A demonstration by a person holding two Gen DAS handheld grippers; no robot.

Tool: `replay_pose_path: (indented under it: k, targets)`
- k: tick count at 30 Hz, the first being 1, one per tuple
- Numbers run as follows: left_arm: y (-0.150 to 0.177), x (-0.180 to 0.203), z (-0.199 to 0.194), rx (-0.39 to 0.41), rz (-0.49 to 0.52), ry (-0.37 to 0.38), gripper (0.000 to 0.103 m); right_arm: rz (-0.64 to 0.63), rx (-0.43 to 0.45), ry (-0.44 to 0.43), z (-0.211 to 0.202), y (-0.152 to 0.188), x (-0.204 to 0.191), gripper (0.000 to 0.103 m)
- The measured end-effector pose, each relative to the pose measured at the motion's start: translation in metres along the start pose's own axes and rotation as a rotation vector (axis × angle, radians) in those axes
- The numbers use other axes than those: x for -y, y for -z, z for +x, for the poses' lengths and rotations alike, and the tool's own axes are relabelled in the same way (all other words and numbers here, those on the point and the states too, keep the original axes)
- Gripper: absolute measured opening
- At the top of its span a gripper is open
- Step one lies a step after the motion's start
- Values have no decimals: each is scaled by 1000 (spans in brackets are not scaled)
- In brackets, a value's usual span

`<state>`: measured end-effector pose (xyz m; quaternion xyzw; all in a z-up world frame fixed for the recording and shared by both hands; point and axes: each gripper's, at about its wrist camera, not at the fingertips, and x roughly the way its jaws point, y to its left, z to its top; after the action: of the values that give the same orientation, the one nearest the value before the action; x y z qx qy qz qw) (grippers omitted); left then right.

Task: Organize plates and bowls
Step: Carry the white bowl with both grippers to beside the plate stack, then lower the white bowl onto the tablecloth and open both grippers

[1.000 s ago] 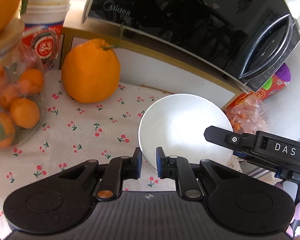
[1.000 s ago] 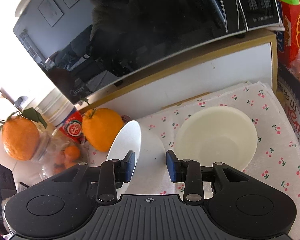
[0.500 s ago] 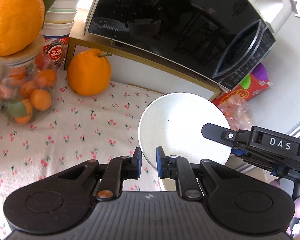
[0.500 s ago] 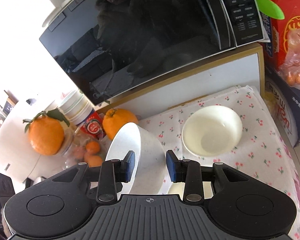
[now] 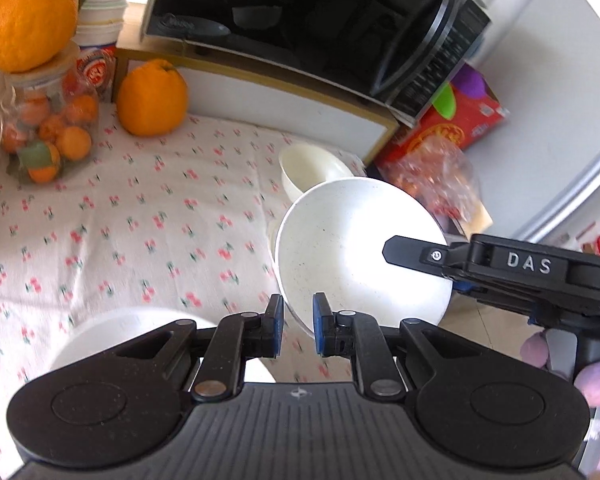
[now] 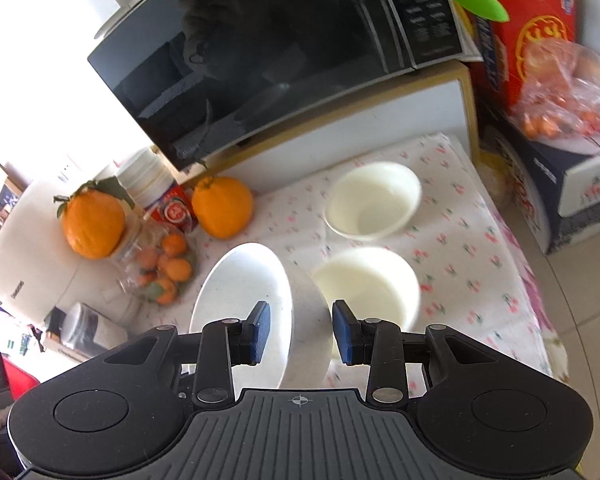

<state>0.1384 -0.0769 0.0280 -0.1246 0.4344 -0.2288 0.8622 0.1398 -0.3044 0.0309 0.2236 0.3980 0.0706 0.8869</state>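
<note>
left tool point(image 5: 297, 322): pinching white bowl point(image 5: 360, 256) rim | right tool point(image 6: 300, 335): clamped across bowl wall | cloth point(image 5: 120, 220) left: bare

bright daylight is seen throughout; the upper left of the right wrist view is blown out. glare is thrown off the white bowl point(image 5: 364, 248). the tablecloth point(image 6: 476, 248) is motion-blurred, and edges are bent by fisheye distortion.

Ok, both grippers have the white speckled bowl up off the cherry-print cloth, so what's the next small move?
Probably carry the white speckled bowl, clamped by the left gripper and right gripper, over the nearer cream bowl and level it; that bowl sits empty just beyond.
</note>
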Motion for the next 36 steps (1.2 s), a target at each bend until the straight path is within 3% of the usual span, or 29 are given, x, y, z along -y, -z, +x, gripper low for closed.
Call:
replay_pose_path:
  k: [12, 22, 36]
  targets:
    - [47, 24, 2, -73, 54, 33, 14, 65, -64, 57, -23, 41, 35, 34]
    - [77, 40, 14, -146, 155, 53, 15, 75, -200, 151, -8, 70, 63, 34]
    - [90, 41, 27, -219, 183, 58, 15, 93, -314, 196, 10, 84, 79, 36]
